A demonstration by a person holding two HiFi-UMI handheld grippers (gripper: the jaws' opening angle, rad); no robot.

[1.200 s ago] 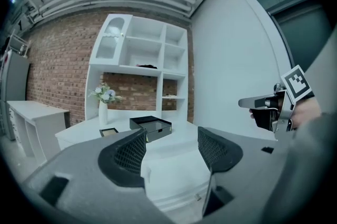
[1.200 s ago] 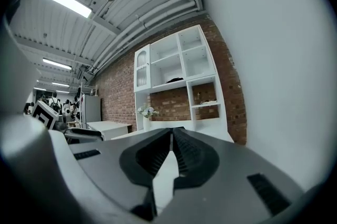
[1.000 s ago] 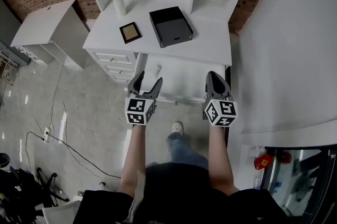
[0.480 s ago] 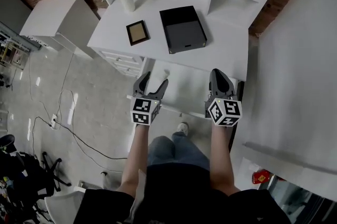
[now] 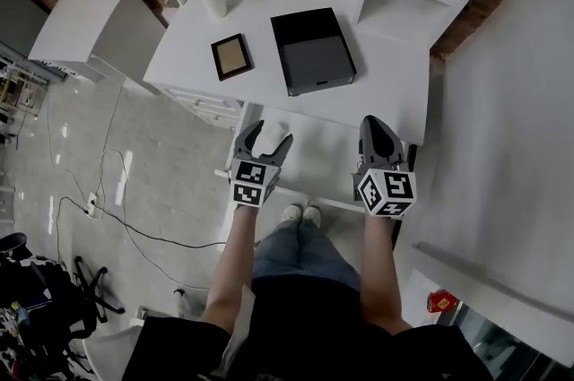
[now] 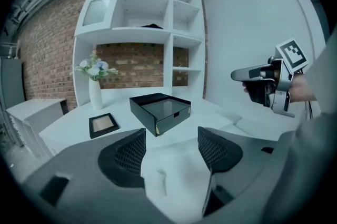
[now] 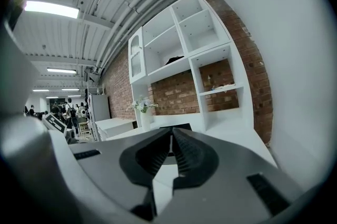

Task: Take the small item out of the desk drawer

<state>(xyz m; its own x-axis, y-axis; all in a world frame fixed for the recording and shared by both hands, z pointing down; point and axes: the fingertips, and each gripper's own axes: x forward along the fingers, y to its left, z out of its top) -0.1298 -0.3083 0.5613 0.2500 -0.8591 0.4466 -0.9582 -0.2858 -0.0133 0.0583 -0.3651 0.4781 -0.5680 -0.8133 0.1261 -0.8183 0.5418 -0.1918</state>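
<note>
Over the open drawer (image 5: 321,153), the left gripper (image 5: 266,141) has pushed in, jaws apart, small white item (image 6: 176,178) now between them! Right gripper (image 5: 377,128) idles, jaws together. Squeeze next, I'd say.

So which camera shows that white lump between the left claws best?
The left gripper view: the white lump fills the gap between the parted jaws of the left gripper, close up, creases showing. The head view shows it only as a small pale patch between those jaws. The right gripper view does not show it.
</note>
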